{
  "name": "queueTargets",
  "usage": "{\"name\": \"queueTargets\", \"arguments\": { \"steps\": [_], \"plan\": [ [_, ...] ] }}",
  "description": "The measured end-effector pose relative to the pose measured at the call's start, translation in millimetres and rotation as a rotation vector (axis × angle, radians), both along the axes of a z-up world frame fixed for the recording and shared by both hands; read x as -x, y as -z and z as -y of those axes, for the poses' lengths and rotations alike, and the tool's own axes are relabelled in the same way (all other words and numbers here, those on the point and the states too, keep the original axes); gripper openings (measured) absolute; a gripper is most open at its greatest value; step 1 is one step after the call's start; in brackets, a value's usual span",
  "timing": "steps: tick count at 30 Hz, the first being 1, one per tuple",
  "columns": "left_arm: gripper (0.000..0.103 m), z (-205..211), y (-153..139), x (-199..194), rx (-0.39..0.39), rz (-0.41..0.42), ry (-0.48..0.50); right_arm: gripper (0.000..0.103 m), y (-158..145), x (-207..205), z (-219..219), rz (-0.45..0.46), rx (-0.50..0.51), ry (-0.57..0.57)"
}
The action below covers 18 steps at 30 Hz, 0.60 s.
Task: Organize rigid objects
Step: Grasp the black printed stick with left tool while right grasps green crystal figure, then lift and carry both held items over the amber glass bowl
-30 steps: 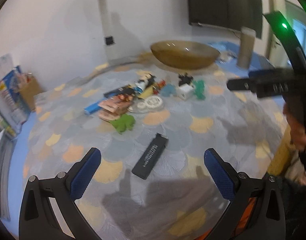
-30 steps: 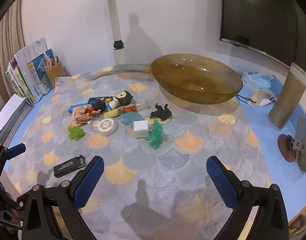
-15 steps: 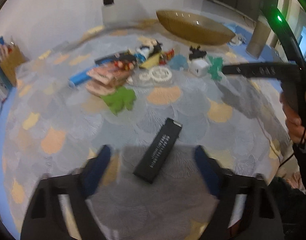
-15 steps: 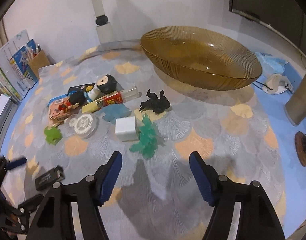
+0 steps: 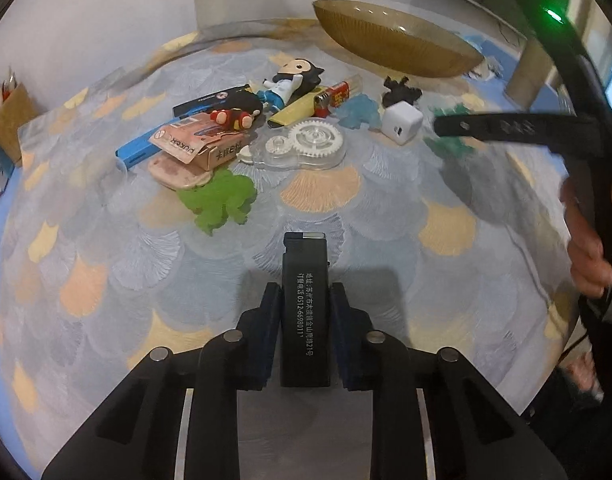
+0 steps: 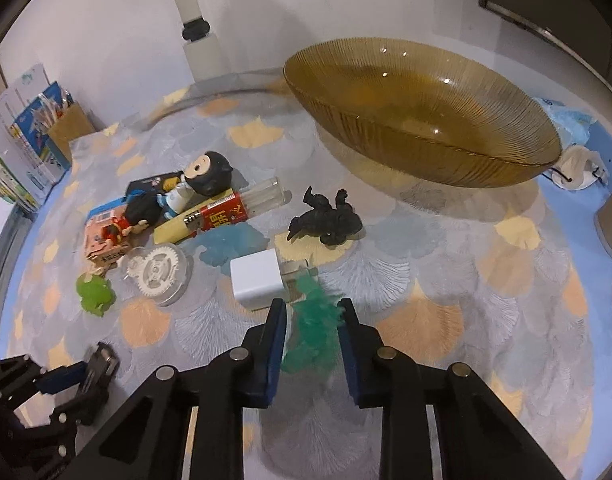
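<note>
My left gripper (image 5: 304,304) is shut on a black lighter (image 5: 304,300) with white print, low over the patterned cloth. It also shows at the lower left of the right wrist view (image 6: 93,372). My right gripper (image 6: 312,320) has closed around a dark green toy figure (image 6: 314,328); its pads sit against the toy's sides. A large amber glass bowl (image 6: 422,108) stands at the back right. A pile of small objects lies mid-table: a white cube charger (image 6: 255,276), a black toy figure (image 6: 326,220), a gear-shaped tape dispenser (image 6: 159,266), a light green toy (image 6: 93,292).
A big-headed doll (image 6: 203,178), a red and yellow lighter (image 6: 209,218) and small boxes (image 6: 105,236) lie in the pile. Books and a pen holder (image 6: 37,128) stand at the left edge. A white post (image 6: 195,40) rises behind. A face mask (image 6: 578,164) lies at the right.
Both grippers moved down and forward and closed: the left one onto the black lighter, the right one around the dark green toy. The lighter now lies straight between the left fingers.
</note>
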State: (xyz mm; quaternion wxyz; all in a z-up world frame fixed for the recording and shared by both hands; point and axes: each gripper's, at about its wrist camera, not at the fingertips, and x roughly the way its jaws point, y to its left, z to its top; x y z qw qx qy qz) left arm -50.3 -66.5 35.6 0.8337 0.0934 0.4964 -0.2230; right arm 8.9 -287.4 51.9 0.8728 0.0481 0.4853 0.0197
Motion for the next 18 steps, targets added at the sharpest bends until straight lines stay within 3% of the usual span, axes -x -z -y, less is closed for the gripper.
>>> {"name": "queueTargets", "arguments": {
  "steps": [5, 18],
  "plan": [
    [0.021, 5, -11, 4, 0.078, 0.024, -0.066, 0.021, -16, 28, 8, 0.038, -0.007, -0.026],
    [0.021, 25, -1, 6, 0.052, 0.061, -0.138, 0.021, 9, 74, 26, 0.024, 0.022, -0.107]
  ]
}}
